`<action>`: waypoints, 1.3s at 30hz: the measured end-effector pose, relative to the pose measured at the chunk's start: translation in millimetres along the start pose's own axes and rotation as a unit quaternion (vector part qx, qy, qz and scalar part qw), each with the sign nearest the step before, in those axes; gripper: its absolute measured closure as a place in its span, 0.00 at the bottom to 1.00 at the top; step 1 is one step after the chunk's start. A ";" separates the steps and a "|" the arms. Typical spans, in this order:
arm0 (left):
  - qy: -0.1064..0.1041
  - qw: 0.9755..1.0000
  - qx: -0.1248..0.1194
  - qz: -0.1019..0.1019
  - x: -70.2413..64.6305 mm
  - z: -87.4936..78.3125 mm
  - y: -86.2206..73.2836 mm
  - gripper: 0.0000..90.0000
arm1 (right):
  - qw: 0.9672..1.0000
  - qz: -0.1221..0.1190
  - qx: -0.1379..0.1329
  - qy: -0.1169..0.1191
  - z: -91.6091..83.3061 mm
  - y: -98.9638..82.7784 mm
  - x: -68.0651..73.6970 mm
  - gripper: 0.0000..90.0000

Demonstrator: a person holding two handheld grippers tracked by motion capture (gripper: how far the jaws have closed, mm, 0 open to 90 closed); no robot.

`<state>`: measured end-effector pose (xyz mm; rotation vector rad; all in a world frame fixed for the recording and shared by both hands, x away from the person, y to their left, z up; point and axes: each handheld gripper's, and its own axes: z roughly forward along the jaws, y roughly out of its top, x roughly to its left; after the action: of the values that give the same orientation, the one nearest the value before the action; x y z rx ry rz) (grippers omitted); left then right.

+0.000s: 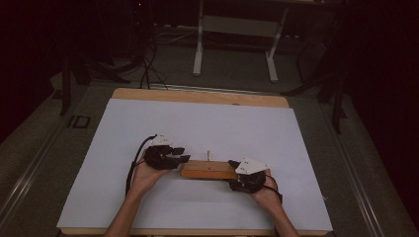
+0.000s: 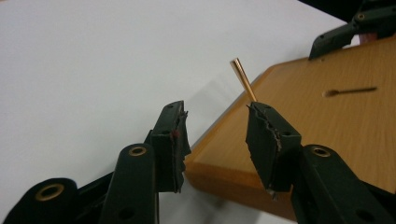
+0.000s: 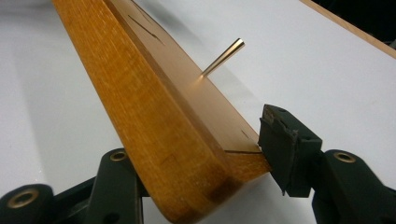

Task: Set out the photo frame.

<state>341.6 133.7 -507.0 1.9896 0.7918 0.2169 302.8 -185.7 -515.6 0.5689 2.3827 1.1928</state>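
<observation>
High view: the wooden block (image 1: 208,170) lies near the middle of the white table (image 1: 123,128), an upright pin (image 1: 208,155) on top. Bare surface lies all round.

Left gripper view: the left gripper (image 2: 217,140) gapes empty at the block's left corner; bring it squarely over the edge before closing.

Right gripper view: the right gripper (image 3: 201,186) clamps the block's right end; hold level.

White sheet (image 1: 197,123) over a wooden table (image 1: 197,95); pale metal desk frame (image 1: 236,29) on the floor behind.
</observation>
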 end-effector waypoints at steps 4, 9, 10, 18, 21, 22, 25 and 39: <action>0.007 1.000 0.002 0.007 -1.8 -4.2 -4.5 0.63 | 1.000 0.001 0.001 0.001 -0.4 -0.1 -0.6 0.51; 0.012 1.000 -0.014 0.011 -5.0 -12.3 -8.6 0.62 | 1.000 0.005 0.000 0.003 -0.7 -0.3 -1.8 0.50; 0.015 1.000 -0.016 0.012 -5.6 -13.7 -9.2 0.62 | 1.000 0.005 0.000 0.002 -0.7 -0.4 -1.9 0.50; 0.037 0.999 -0.007 0.026 -9.2 -21.4 -16.6 0.60 | 1.000 0.006 0.000 0.002 -0.9 -0.1 -3.2 0.50; 0.045 0.998 0.005 0.033 -10.6 -21.0 -20.5 0.59 | 1.000 0.009 0.000 0.003 -1.5 0.0 -3.7 0.50; 0.043 0.999 0.004 0.031 -10.3 -21.2 -21.7 0.59 | 1.000 0.009 -0.001 0.002 -1.9 0.1 -4.1 0.50; 0.040 0.999 0.004 0.029 -9.2 -22.7 -25.2 0.58 | 1.000 0.014 -0.005 0.003 -3.2 0.3 -5.6 0.50; 0.036 0.997 0.033 0.059 -13.1 -18.3 -30.4 0.51 | 0.999 0.027 -0.019 0.004 -6.3 1.9 -11.7 0.51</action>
<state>309.8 149.0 -520.3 2.1032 0.7352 0.3376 309.5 -194.9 -508.5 0.6199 2.3601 1.2638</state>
